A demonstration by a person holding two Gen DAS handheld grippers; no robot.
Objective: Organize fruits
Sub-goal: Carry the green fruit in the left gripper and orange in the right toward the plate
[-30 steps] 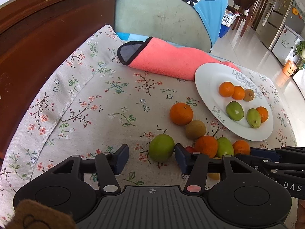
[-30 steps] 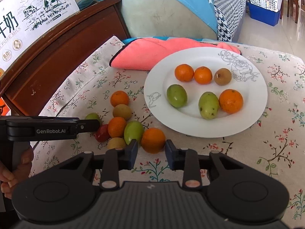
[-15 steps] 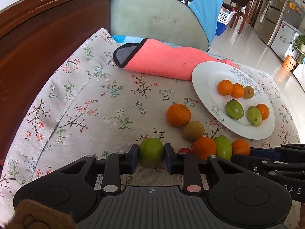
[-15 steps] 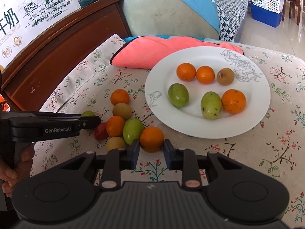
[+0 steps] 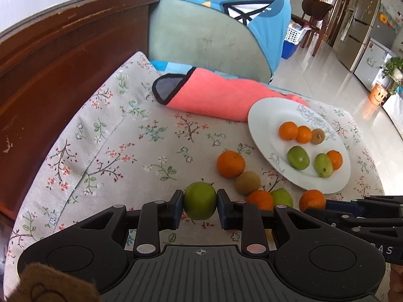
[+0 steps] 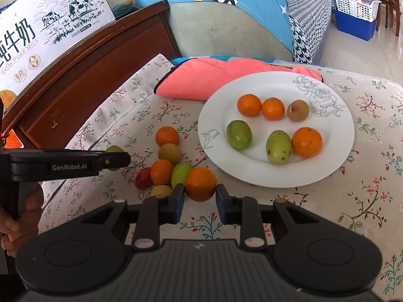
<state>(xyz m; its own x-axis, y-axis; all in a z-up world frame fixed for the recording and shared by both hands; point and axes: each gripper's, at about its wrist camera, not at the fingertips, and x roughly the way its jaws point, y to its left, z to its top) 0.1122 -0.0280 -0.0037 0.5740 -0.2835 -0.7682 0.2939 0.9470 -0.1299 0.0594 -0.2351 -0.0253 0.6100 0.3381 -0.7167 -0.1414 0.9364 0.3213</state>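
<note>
A: Claws first, please. What is your left claw (image 5: 200, 209) holding?

B: Entry one: your left claw is pinching a green fruit (image 5: 200, 203), one pad on each side of it, over the floral tablecloth (image 5: 121, 151) on the tabletop. From the right wrist view only a sliver of that fruit shows behind the claw's arm.

A: And your right claw (image 6: 200, 197)?

B: Entry two: your right claw is closed on an orange (image 6: 200, 184), pads against both sides. It sits at the near edge of the loose cluster, just beside the white plate (image 6: 337, 151).

A: List the loose fruit on the cloth.

B: Entry three: left of the plate lie a far orange (image 6: 167, 136), a brown fruit (image 6: 169, 153) touching it, a middle orange (image 6: 161, 172), a light green fruit (image 6: 181, 173) pressed against the held orange, a small red fruit (image 6: 143, 178), and a yellowish fruit (image 6: 161, 190) partly hidden by your right claw's finger.

A: And on the plate?

B: Entry four: back row, two oranges (image 6: 249, 105) side by side and a brown fruit beside them. Front row, a green fruit alone, then a speckled green fruit (image 6: 278, 147) touching a larger orange.

A: Anything else?

B: Entry five: a pink cloth (image 6: 209, 80) lies folded behind the plate, its edge under the rim. A wooden board (image 5: 50, 70) runs along the tabletop's left, with a milk carton box (image 6: 45, 35) above it.
</note>
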